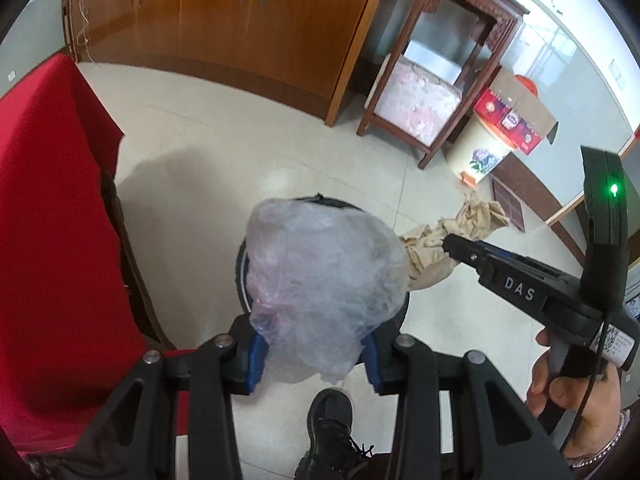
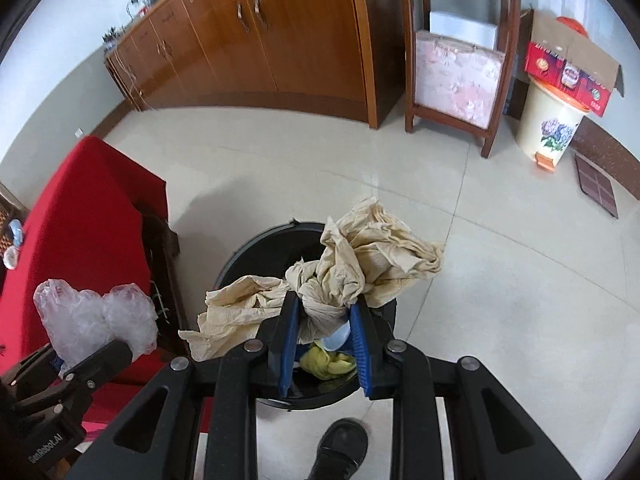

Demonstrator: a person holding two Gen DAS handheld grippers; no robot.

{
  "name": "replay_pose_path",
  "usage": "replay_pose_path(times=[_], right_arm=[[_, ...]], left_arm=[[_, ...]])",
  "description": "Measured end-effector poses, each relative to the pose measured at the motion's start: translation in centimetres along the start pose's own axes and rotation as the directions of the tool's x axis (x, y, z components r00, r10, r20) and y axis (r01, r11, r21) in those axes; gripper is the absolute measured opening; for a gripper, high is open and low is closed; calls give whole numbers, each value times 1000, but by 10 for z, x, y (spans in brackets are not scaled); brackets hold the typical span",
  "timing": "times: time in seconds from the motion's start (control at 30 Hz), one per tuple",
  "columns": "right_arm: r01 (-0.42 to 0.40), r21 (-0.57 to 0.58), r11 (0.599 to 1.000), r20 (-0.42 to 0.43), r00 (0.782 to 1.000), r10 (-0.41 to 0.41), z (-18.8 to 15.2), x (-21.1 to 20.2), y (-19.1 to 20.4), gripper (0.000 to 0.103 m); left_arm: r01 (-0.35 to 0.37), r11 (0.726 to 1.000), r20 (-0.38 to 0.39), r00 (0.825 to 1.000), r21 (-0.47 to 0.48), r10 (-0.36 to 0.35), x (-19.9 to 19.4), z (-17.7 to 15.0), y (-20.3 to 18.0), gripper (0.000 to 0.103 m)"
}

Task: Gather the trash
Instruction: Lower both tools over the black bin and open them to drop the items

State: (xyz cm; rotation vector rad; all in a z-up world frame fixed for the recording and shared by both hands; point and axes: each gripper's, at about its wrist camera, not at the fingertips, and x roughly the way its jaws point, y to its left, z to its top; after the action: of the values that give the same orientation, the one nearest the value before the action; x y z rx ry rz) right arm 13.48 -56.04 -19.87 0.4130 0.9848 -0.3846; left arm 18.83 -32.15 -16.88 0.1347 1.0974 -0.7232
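My left gripper (image 1: 314,354) is shut on a crumpled clear plastic bag (image 1: 324,284) and holds it above the black round trash bin (image 1: 242,258). My right gripper (image 2: 325,344) is shut on a wad of crumpled beige paper (image 2: 360,264) and holds it over the same black bin (image 2: 256,244). Yellow trash (image 2: 326,364) lies inside the bin. The beige paper (image 1: 452,236) and right gripper (image 1: 450,246) show at the right of the left wrist view. The plastic bag (image 2: 92,316) and left gripper (image 2: 84,360) show at the lower left of the right wrist view.
A table with a red cloth (image 1: 48,208) stands to the left of the bin. Wooden cabinets (image 2: 260,40) line the far wall. A wooden stand (image 2: 456,68) and a flowered cream bin with a red box on it (image 2: 552,120) are at the right. My shoe (image 2: 340,452) is below.
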Motion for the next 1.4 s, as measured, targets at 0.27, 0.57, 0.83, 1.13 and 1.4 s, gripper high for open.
replay_pose_path(times=[0.27,0.57,0.83,1.13,1.4], right_arm=[[2,-38,999,-132,991,-7,7,61,-10,27],[8,-30,1000,-214,977,-14,14,95,-17,31],[46,-7,999,-185,982,-46,27,93,-16,65],[86,49,995,-46,995,-84,45,49,-16,65],[49,107,993,84,995,-58,56,4,-7,65]], left_arm=[[10,999,-101,995,-48,-15,52,0,4,41],[3,998,-175,984,-70,-15,87,2,7,43],[-10,996,-205,979,-84,-7,95,6,11,52],[4,998,-126,992,-63,-12,58,14,9,52],[10,999,-35,999,-32,-11,2,20,7,52]])
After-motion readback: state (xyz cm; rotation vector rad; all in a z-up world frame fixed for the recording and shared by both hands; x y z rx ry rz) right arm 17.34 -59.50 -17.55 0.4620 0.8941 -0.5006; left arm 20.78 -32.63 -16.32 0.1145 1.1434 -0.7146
